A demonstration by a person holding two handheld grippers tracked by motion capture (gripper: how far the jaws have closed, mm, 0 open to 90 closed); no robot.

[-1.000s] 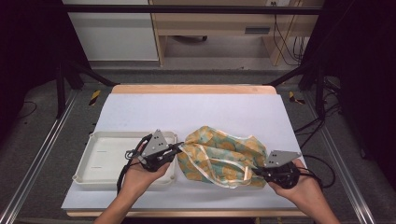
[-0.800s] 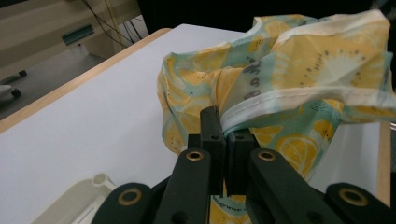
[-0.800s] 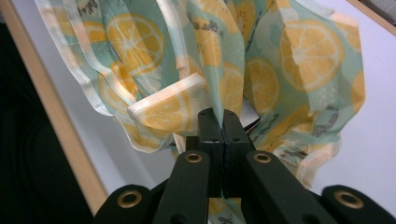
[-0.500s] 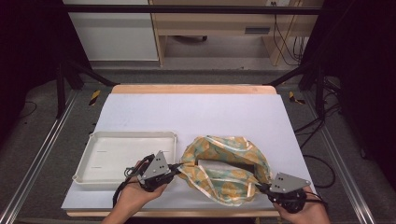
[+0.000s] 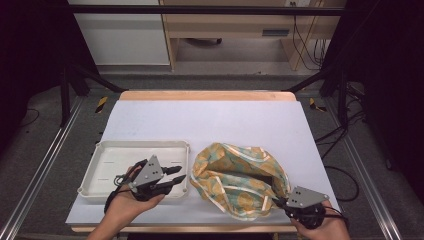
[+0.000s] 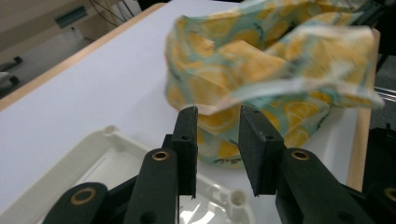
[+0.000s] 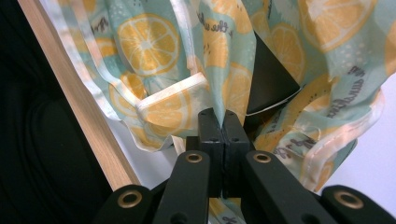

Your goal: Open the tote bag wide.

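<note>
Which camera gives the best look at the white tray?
The high view: the whole white tray lies left of the lemon-print cloth, with the left gripper over its near right part. The left gripper view catches just a corner of it under the open jaws.

Right gripper point(image 7: 218, 122) fingers pinch lemon-print cloth point(image 7: 219, 60); dark patch behind, unclear.

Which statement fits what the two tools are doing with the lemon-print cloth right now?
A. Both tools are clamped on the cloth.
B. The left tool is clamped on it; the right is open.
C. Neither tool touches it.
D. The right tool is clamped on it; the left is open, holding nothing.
D: the right tool has its jaws shut on a fold of the cloth, while the left tool stands open with a clear gap.
</note>
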